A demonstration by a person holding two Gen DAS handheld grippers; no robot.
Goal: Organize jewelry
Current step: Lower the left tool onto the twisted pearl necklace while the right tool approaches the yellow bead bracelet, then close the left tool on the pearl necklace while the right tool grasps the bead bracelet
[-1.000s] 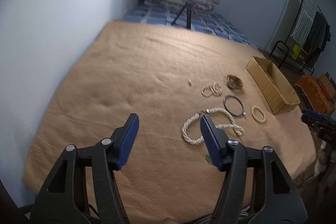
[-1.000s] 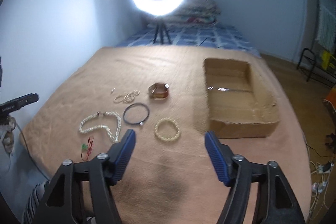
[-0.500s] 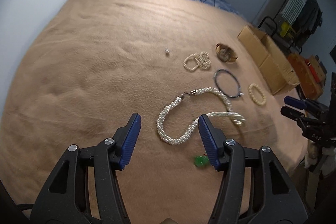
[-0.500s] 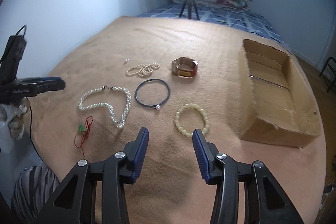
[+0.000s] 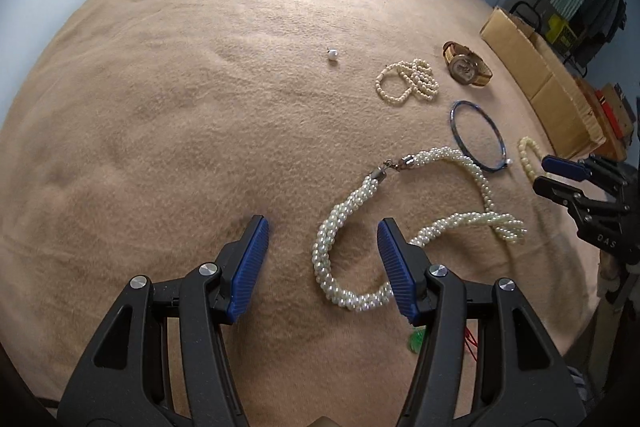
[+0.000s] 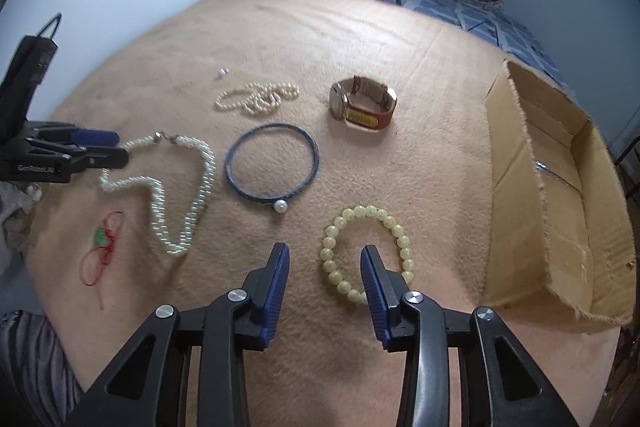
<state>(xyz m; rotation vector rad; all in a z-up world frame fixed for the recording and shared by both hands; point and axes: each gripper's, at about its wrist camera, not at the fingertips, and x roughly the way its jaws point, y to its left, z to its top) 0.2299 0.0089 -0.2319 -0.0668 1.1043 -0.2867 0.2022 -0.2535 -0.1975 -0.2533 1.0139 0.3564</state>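
- Over the tan blanket (image 5: 200,107), my left gripper (image 5: 322,245) gapes, straddling the twisted pearl necklace (image 5: 332,251); I should lower squarely before pinching.
- My right gripper (image 6: 325,269), spread and empty, frames the green bead bracelet (image 6: 400,235); the cardboard box (image 6: 592,227) waits beside it.

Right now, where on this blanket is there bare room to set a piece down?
The blanket is bare left of the loose pearl and the twisted pearl necklace. A narrower bare strip lies between the watch and the cardboard box. It is crowded around the blue bangle and bead bracelet.
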